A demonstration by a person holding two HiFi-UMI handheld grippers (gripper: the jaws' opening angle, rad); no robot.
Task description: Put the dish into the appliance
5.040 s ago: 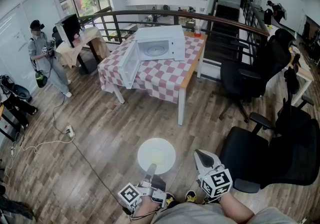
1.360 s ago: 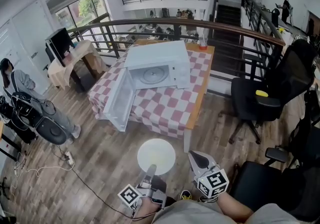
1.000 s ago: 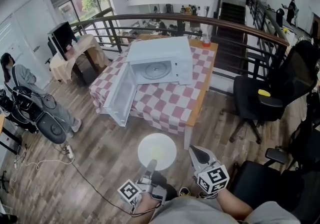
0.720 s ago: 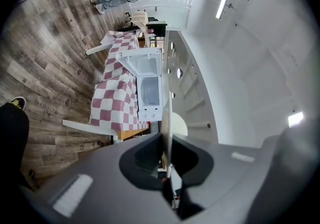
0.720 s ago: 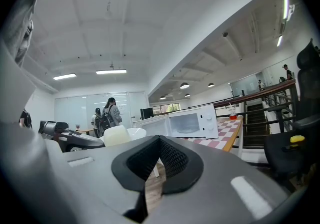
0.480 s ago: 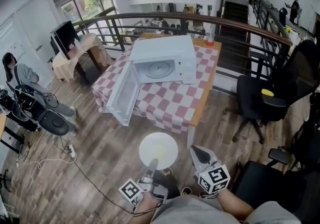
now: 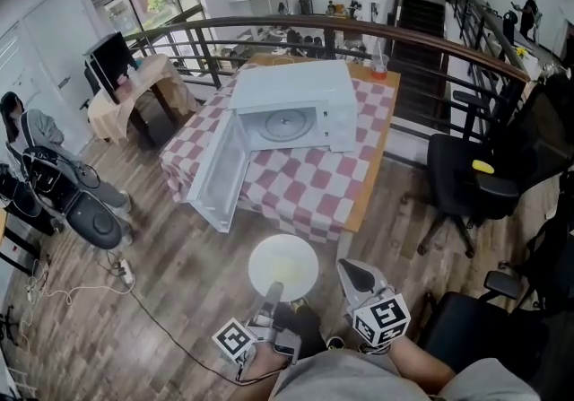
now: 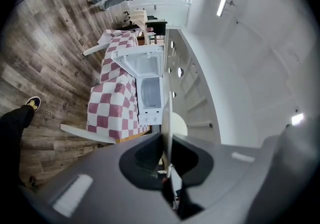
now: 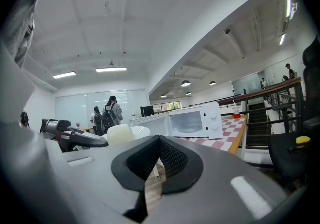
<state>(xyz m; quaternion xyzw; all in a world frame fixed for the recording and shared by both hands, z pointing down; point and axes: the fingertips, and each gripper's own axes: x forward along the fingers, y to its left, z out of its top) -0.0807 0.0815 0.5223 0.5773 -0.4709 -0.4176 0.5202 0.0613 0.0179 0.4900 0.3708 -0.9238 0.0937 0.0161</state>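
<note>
A round white dish (image 7: pixel 283 266) hangs level above the wooden floor, and my left gripper (image 7: pixel 271 293) is shut on its near rim. In the left gripper view the dish (image 8: pixel 167 113) shows edge-on between the closed jaws of that gripper (image 8: pixel 166 142). Just right of the dish, my right gripper (image 7: pixel 352 275) is shut and holds nothing; in its own view the right gripper (image 9: pixel 159 141) has its jaws meeting. Ahead stands the white microwave (image 7: pixel 292 110) on a red-checked table (image 7: pixel 305 188), its door (image 7: pixel 218 173) swung open to the left. The microwave (image 9: pixel 194 120) also shows past the right jaws.
Black office chairs (image 7: pixel 473 184) stand to the right of the table. A railing (image 7: pixel 359 31) runs behind it, and a red cup (image 7: pixel 380 69) sits at its far corner. At the left are a person (image 7: pixel 27 132), bags and a floor cable with a power strip (image 7: pixel 126 274).
Both grippers and the dish have come closer to the table. The table's near edge now lies just beyond the dish. The grip on the dish is unchanged.
</note>
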